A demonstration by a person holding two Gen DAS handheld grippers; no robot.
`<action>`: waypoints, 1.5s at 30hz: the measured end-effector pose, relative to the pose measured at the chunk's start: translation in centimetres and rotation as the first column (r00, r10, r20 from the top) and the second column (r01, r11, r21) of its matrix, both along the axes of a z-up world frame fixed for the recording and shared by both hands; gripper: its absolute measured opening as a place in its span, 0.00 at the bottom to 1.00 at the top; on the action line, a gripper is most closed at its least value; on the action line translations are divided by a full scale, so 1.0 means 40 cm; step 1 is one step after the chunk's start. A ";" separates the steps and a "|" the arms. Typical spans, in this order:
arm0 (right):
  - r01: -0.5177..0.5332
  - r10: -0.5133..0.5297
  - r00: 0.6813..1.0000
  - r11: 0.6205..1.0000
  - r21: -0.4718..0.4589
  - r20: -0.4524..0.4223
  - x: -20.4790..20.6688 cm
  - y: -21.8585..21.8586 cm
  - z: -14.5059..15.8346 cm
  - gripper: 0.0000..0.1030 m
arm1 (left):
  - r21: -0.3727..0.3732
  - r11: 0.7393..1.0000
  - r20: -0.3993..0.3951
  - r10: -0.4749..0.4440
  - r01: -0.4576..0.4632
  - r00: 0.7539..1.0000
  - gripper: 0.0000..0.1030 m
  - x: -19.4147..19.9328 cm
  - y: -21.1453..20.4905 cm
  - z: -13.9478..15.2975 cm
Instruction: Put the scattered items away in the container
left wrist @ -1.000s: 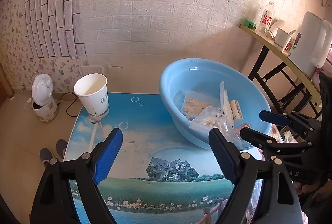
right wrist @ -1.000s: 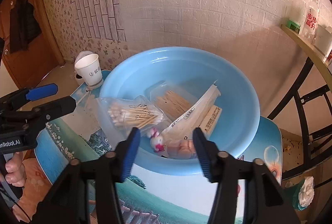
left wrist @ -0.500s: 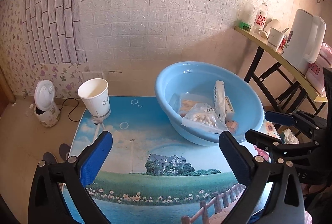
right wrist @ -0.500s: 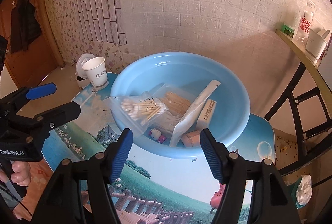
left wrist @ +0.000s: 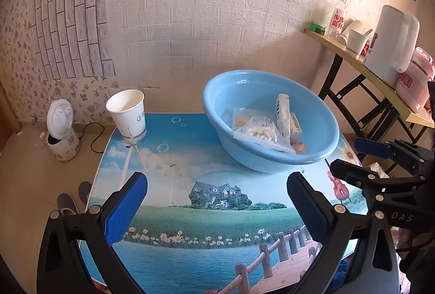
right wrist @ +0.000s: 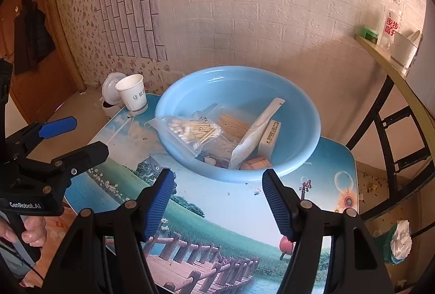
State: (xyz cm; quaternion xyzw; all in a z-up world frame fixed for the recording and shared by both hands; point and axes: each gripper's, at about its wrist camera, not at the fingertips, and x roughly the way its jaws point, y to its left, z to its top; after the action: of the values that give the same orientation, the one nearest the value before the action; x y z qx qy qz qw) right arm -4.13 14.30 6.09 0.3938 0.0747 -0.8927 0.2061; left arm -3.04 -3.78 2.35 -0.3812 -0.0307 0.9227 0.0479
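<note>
A light blue basin stands at the far right of the picture-printed table. In it lie a bag of cotton swabs, a bag of toothpicks, a long white packet, a white box and a small wooden piece. My left gripper hovers open over the table, short of the basin, holding nothing. My right gripper is open too, just in front of the basin's near rim, with nothing between its fingers.
A white paper cup stands at the table's far left corner. A white appliance and slippers are on the floor to the left. To the right a side table carries a kettle and cups.
Both grippers have drawn back from the basin, which now looks smaller and farther. The left jaws have spread wider. The swab bag stays in the basin.
</note>
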 end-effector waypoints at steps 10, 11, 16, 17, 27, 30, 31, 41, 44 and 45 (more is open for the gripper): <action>0.037 -0.037 0.999 0.999 -0.003 0.013 0.036 0.020 -0.009 0.67 | -0.039 0.999 -0.028 0.020 -0.021 0.999 1.00 0.048 0.006 0.008; 0.036 -0.036 0.999 0.999 -0.001 0.013 0.040 0.021 -0.008 0.67 | -0.046 0.999 -0.031 0.024 -0.025 0.999 1.00 0.052 0.007 0.012; 0.032 -0.032 0.999 0.999 0.002 -0.001 0.056 0.028 0.002 0.67 | -0.054 0.998 -0.081 0.022 -0.027 0.996 1.00 0.068 0.009 0.051; 0.034 -0.034 0.999 0.999 0.000 -0.004 0.057 0.030 0.004 0.67 | -0.054 0.998 -0.085 0.018 -0.023 0.996 1.00 0.069 0.010 0.057; 0.049 -0.049 0.999 0.999 -0.003 -0.001 0.048 0.039 0.004 0.67 | -0.049 0.998 -0.079 0.025 -0.029 0.997 1.00 0.060 0.009 0.059; 0.050 -0.050 0.999 0.999 -0.002 -0.001 0.047 0.039 0.004 0.67 | -0.051 0.998 -0.077 0.022 -0.025 0.997 1.00 0.058 0.013 0.060; 0.050 -0.050 0.999 0.999 -0.002 -0.002 0.047 0.040 0.005 0.67 | -0.052 0.998 -0.075 0.020 -0.024 0.997 1.00 0.058 0.015 0.059; 0.048 -0.048 0.999 0.999 0.001 0.003 0.049 0.040 0.003 0.67 | -0.048 0.999 -0.056 0.017 -0.020 0.998 1.00 0.053 0.017 0.056; 0.047 -0.047 0.999 0.999 0.004 0.004 0.050 0.037 0.001 0.67 | -0.040 0.999 -0.044 0.021 -0.022 0.999 1.00 0.050 0.017 0.053; 0.046 -0.046 0.999 0.999 0.004 0.005 0.051 0.036 0.001 0.67 | -0.040 0.999 -0.040 0.020 -0.022 0.999 1.00 0.049 0.017 0.051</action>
State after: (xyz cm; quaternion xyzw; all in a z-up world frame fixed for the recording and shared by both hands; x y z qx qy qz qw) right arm -2.11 15.76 6.12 0.3981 0.0668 -0.8960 0.1848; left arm -1.06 -3.11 4.41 -0.3635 -0.0150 0.9310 0.0311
